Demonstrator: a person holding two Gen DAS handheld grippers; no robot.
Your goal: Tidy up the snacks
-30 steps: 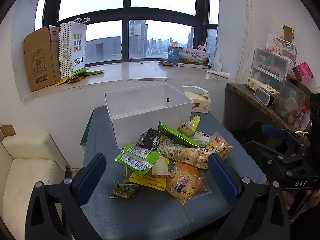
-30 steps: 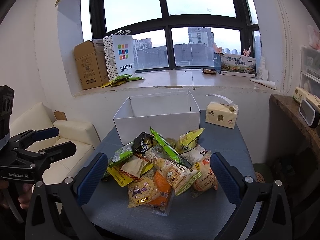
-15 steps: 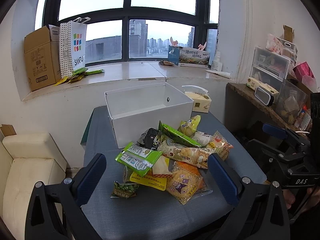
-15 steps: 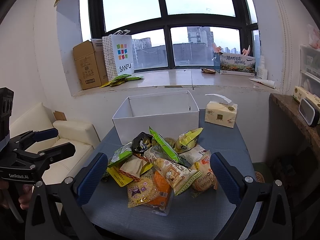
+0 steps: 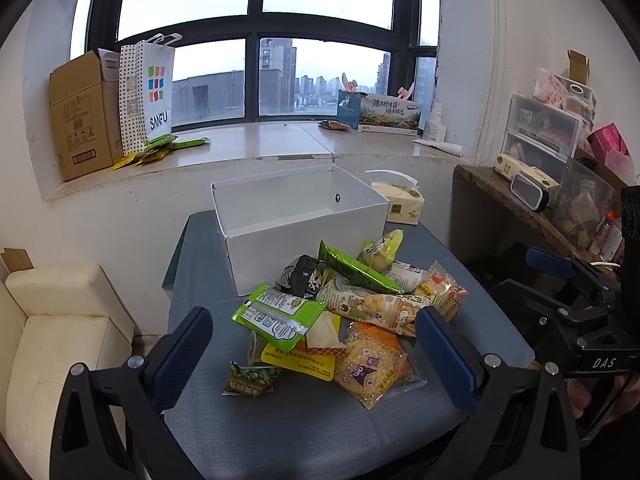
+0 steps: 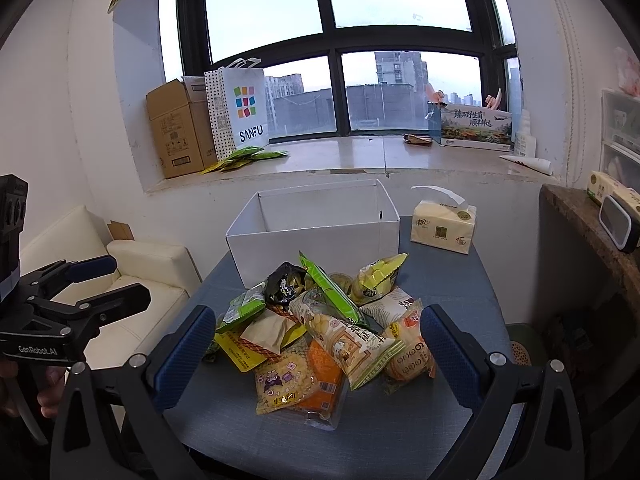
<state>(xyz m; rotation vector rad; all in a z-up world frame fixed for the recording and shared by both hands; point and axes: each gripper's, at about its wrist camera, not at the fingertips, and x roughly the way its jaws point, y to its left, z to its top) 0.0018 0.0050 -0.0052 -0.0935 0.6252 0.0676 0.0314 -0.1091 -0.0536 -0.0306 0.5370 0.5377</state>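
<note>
A pile of snack packets (image 5: 344, 312) lies on a grey-blue table (image 5: 304, 432), in front of an open white box (image 5: 296, 220) that looks empty. The pile (image 6: 320, 328) and the box (image 6: 316, 232) also show in the right wrist view. My left gripper (image 5: 314, 354) is open and empty, held above the table's near edge with the pile between its fingers' sight lines. My right gripper (image 6: 316, 354) is open and empty, also short of the pile. Each gripper shows at the edge of the other's view.
A tissue pack (image 6: 444, 226) sits on the table right of the box. A white sofa (image 5: 52, 332) stands left of the table. A shelf with containers (image 5: 548, 184) is at the right. The windowsill holds a cardboard box (image 5: 84, 116) and a paper bag (image 5: 148, 92).
Both views have shifted very slightly; the pile and box have not moved. Both grippers stay open.
</note>
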